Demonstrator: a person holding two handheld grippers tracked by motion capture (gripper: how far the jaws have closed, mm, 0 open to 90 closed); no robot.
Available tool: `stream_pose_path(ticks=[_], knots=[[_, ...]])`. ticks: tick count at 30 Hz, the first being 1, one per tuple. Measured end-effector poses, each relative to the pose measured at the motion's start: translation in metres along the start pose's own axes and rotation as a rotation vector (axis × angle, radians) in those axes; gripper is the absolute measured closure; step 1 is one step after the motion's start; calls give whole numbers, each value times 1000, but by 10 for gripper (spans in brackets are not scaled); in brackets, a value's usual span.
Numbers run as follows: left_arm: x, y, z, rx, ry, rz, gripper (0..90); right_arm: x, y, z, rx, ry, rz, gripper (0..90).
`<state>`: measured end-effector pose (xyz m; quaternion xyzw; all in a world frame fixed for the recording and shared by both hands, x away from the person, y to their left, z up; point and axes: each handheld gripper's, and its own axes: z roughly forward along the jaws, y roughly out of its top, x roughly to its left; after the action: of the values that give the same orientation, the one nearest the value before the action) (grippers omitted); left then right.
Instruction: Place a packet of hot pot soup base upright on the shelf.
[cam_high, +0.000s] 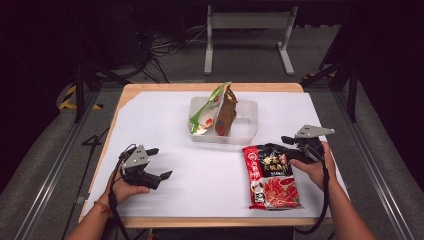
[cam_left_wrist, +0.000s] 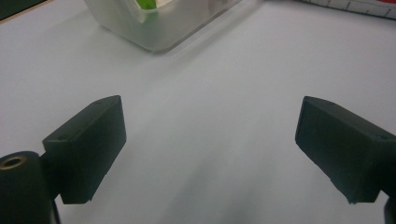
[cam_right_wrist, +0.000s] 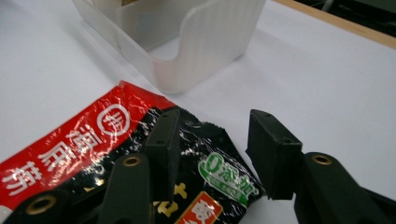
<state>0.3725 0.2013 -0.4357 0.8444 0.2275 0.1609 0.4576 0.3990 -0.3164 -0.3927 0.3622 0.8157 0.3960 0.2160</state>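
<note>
Table, white top w/ wood rim, lies under both claws. Clear plastic bin sits ahead of the right gripper, just past its tips, and holds two upright snack packets, green one & brown one. Red-and-black noodle packet lies flat right below the right gripper; in the right gripper view its top corner is between the jaws, one jaw resting over the film, the other just off its edge. Jaws partly apart, not pinching: released. Left gripper is well left of the packet, jaws wide apart over bare white top, nothing between: released.
</note>
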Motion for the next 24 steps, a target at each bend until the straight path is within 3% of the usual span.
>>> stream_pose_path(ticks=[5, 11, 24], knots=[[0, -1, 0, 4, 2, 1, 97, -12, -13, 7, 18, 18, 46, 434], [0, -1, 0, 6, -5, 6, 97, -26, -23, 16, 29, 104, 117, 314], [-1, -1, 1, 11, -9, 13, 96, -32, -31, 36, 105, 158, 173, 178]])
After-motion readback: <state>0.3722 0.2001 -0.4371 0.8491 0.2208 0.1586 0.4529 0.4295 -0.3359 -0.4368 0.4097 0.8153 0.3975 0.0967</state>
